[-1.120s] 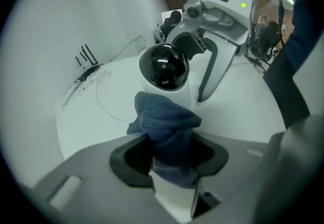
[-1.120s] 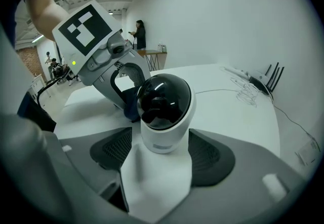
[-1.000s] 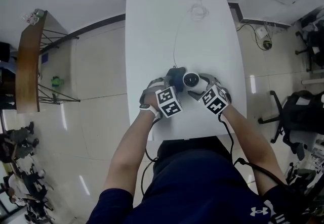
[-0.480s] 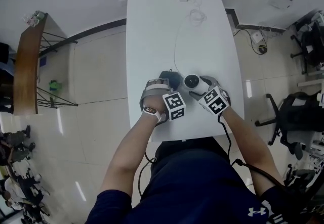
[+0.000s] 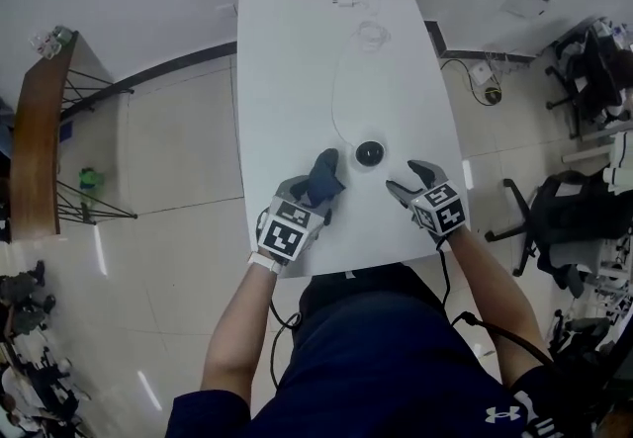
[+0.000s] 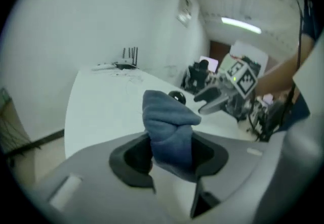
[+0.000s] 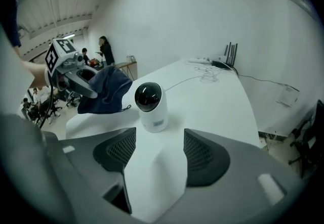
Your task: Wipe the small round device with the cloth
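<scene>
A person stands at the near end of a long white surface [image 5: 297, 60]. The small round device [image 5: 369, 153], white with a dark dome top, stands upright on the surface between the two claws, and neither claw touches it. A thin cable [image 5: 336, 95] runs from it toward the far end. The left claw [image 5: 316, 197] is clamped on a bunched blue cloth [image 5: 323, 177], which is raised just left of the device and clear of it. The right claw [image 5: 408, 181] is just right of the device, its jaws apart and closing with nothing between them. No wiping contact shows now. The pictures cannot tell whether the device is already clean.
</scene>
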